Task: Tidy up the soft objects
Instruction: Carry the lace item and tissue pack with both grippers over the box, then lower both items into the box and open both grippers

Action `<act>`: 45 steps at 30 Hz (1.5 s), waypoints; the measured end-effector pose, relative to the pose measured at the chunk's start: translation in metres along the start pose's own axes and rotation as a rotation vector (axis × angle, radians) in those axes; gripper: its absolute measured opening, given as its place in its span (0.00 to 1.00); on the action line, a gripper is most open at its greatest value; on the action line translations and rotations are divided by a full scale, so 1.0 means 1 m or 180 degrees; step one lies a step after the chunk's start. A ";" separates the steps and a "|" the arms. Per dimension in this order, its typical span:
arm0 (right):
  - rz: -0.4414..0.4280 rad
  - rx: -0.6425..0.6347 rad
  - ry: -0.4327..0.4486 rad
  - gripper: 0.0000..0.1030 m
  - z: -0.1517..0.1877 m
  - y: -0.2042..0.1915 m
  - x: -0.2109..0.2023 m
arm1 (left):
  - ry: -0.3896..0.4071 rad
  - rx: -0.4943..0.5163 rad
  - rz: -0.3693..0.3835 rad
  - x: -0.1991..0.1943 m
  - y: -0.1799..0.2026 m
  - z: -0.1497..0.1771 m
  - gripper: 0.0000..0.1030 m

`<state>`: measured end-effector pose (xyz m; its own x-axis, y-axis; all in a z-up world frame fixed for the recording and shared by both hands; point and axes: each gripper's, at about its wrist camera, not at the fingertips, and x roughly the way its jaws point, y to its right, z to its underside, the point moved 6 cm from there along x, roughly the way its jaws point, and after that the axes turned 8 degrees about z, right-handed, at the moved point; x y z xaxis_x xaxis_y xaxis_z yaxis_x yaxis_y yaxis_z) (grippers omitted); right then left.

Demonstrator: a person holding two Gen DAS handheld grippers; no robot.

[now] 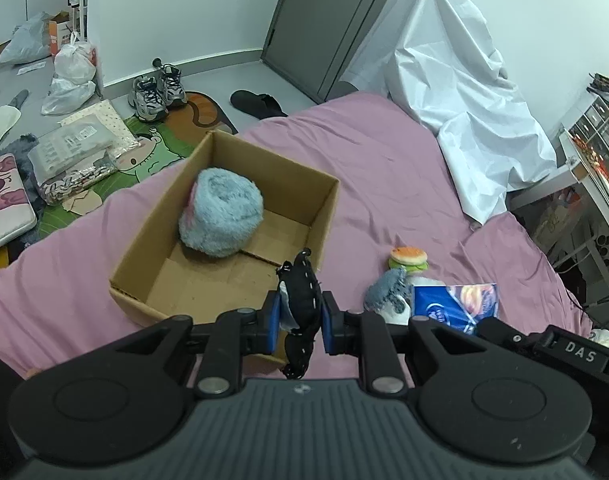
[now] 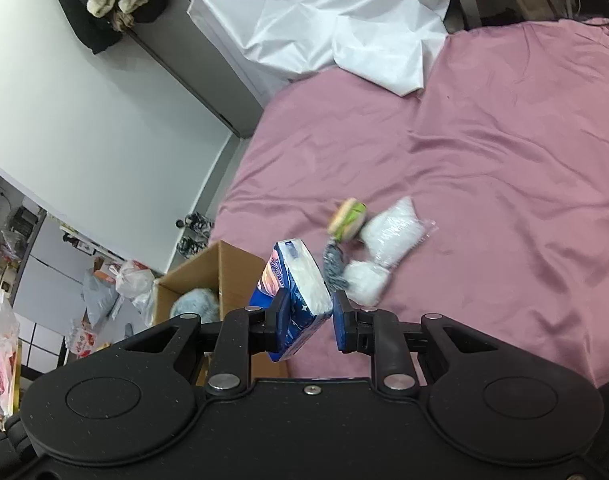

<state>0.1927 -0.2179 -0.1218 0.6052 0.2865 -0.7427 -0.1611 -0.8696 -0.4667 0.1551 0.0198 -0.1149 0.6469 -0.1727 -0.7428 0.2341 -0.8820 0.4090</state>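
My left gripper [image 1: 300, 316] is shut on a black soft toy with white stitching [image 1: 300, 292], held just above the near right corner of an open cardboard box [image 1: 324, 216]. A fluffy blue bundle [image 1: 222, 214] lies in the box. My right gripper [image 2: 306, 320] is shut on a blue tissue pack [image 2: 298, 280], lifted above the pink bed [image 2: 484, 152]; the pack also shows in the left wrist view [image 1: 454, 302]. On the bed lie a plush burger [image 1: 408, 258], a grey-blue plush [image 1: 386, 290] and a clear bag of white stuffing [image 2: 392, 232].
A white sheet [image 1: 464, 92] drapes over something at the bed's far side. The floor left of the bed holds shoes [image 1: 156, 90], a slipper [image 1: 256, 102], plastic bags [image 1: 70, 76] and packages. A shelf [image 1: 596, 152] stands at the right.
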 end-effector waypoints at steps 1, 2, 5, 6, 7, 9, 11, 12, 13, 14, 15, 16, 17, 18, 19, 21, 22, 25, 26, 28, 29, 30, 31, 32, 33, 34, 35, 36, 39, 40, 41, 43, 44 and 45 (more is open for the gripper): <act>0.0006 -0.0006 0.0016 0.22 -0.001 -0.002 0.000 | 0.0005 -0.0017 -0.0002 0.000 -0.002 -0.002 0.19; 0.0007 -0.0018 0.0020 0.22 -0.001 -0.005 0.000 | 0.0009 -0.0036 -0.0001 -0.001 -0.004 -0.003 0.19; 0.0007 -0.0036 0.0022 0.22 -0.003 -0.013 0.000 | 0.0026 -0.0066 0.0003 -0.002 -0.012 -0.010 0.19; 0.0013 -0.0038 0.0033 0.22 -0.003 -0.015 0.000 | 0.0033 -0.0076 0.0004 -0.002 -0.015 -0.012 0.19; 0.0015 -0.0037 0.0043 0.22 -0.004 -0.018 0.000 | 0.0036 -0.0084 0.0004 -0.002 -0.018 -0.014 0.19; 0.0015 -0.0046 0.0064 0.22 -0.006 -0.024 0.001 | 0.0042 -0.0102 0.0006 -0.002 -0.024 -0.017 0.19; 0.0010 -0.0050 0.0079 0.22 -0.006 -0.028 0.002 | 0.0043 -0.0125 0.0006 0.000 -0.030 -0.020 0.19; -0.0001 -0.0040 0.0079 0.22 -0.006 -0.031 0.002 | 0.0044 -0.0138 0.0003 0.000 -0.033 -0.021 0.19; -0.0028 -0.0013 0.0057 0.22 -0.006 -0.034 0.004 | 0.0043 -0.0155 0.0000 0.001 -0.037 -0.022 0.19; -0.0060 0.0010 0.0033 0.22 -0.006 -0.036 0.005 | 0.0039 -0.0169 0.0003 0.002 -0.040 -0.023 0.19; -0.0095 0.0016 0.0015 0.22 -0.006 -0.040 0.006 | 0.0034 -0.0187 0.0006 0.003 -0.043 -0.024 0.19; -0.0108 0.0011 0.0010 0.22 -0.006 -0.044 0.007 | 0.0024 -0.0206 0.0007 0.005 -0.046 -0.025 0.19; -0.0107 -0.0001 0.0009 0.22 -0.005 -0.048 0.008 | 0.0015 -0.0223 0.0011 0.007 -0.049 -0.026 0.19; -0.0103 -0.0015 0.0008 0.22 -0.005 -0.051 0.009 | 0.0008 -0.0241 0.0014 0.009 -0.052 -0.027 0.19; -0.0101 -0.0025 0.0008 0.22 -0.004 -0.054 0.010 | 0.0003 -0.0254 0.0018 0.010 -0.054 -0.028 0.19; -0.0096 -0.0051 -0.0001 0.22 -0.003 -0.062 0.014 | -0.0005 -0.0283 0.0024 0.014 -0.060 -0.031 0.19; -0.0093 -0.0066 -0.0006 0.22 -0.002 -0.065 0.015 | -0.0007 -0.0295 0.0026 0.015 -0.063 -0.032 0.19; -0.0077 -0.0116 -0.0022 0.22 0.002 -0.077 0.022 | -0.0021 -0.0355 0.0018 0.020 -0.073 -0.036 0.19; -0.0075 -0.0126 -0.0033 0.22 0.003 -0.080 0.025 | -0.0028 -0.0377 0.0013 0.022 -0.076 -0.037 0.19; -0.0074 -0.0150 -0.0046 0.22 0.005 -0.087 0.029 | -0.0039 -0.0412 0.0001 0.027 -0.083 -0.040 0.19; -0.0076 -0.0159 -0.0053 0.22 0.007 -0.090 0.031 | -0.0045 -0.0428 -0.0003 0.030 -0.087 -0.042 0.19; -0.0079 -0.0166 -0.0062 0.22 0.007 -0.093 0.033 | -0.0053 -0.0442 -0.0003 0.032 -0.090 -0.043 0.19; -0.0079 -0.0175 -0.0070 0.22 0.008 -0.096 0.036 | -0.0065 -0.0458 -0.0003 0.036 -0.092 -0.045 0.19; -0.0070 -0.0189 -0.0079 0.22 0.009 -0.099 0.039 | -0.0078 -0.0469 -0.0002 0.039 -0.095 -0.045 0.19; -0.0062 -0.0197 -0.0088 0.22 0.009 -0.101 0.041 | -0.0091 -0.0477 -0.0003 0.042 -0.097 -0.046 0.19; -0.0052 -0.0207 -0.0094 0.22 0.010 -0.104 0.044 | -0.0110 -0.0487 -0.0004 0.046 -0.099 -0.046 0.19; -0.0039 -0.0222 -0.0095 0.22 0.010 -0.106 0.046 | -0.0130 -0.0499 -0.0004 0.049 -0.101 -0.046 0.19; -0.0017 -0.0240 -0.0095 0.22 0.011 -0.107 0.049 | -0.0152 -0.0506 0.0000 0.053 -0.102 -0.046 0.19; 0.0032 -0.0268 -0.0111 0.22 0.012 -0.110 0.058 | -0.0206 -0.0485 -0.0019 0.060 -0.105 -0.044 0.20; 0.0050 -0.0279 -0.0111 0.22 0.012 -0.112 0.060 | -0.0207 -0.0461 -0.0049 0.061 -0.106 -0.044 0.21; 0.0067 -0.0289 -0.0110 0.22 0.012 -0.113 0.062 | -0.0219 -0.0443 -0.0082 0.061 -0.107 -0.045 0.23; 0.0084 -0.0301 -0.0112 0.22 0.013 -0.115 0.066 | -0.0216 -0.0441 -0.0090 0.060 -0.107 -0.047 0.25; 0.0093 -0.0309 -0.0110 0.22 0.013 -0.117 0.069 | -0.0219 -0.0445 -0.0084 0.059 -0.107 -0.048 0.30; 0.0104 -0.0316 -0.0108 0.22 0.012 -0.118 0.071 | -0.0227 -0.0442 -0.0080 0.058 -0.107 -0.048 0.32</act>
<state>0.2449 -0.0900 -0.1251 0.5740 0.2694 -0.7733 -0.1013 -0.9137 -0.3935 0.2030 0.1255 -0.1764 0.5876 -0.1863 -0.7874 0.3510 -0.8181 0.4555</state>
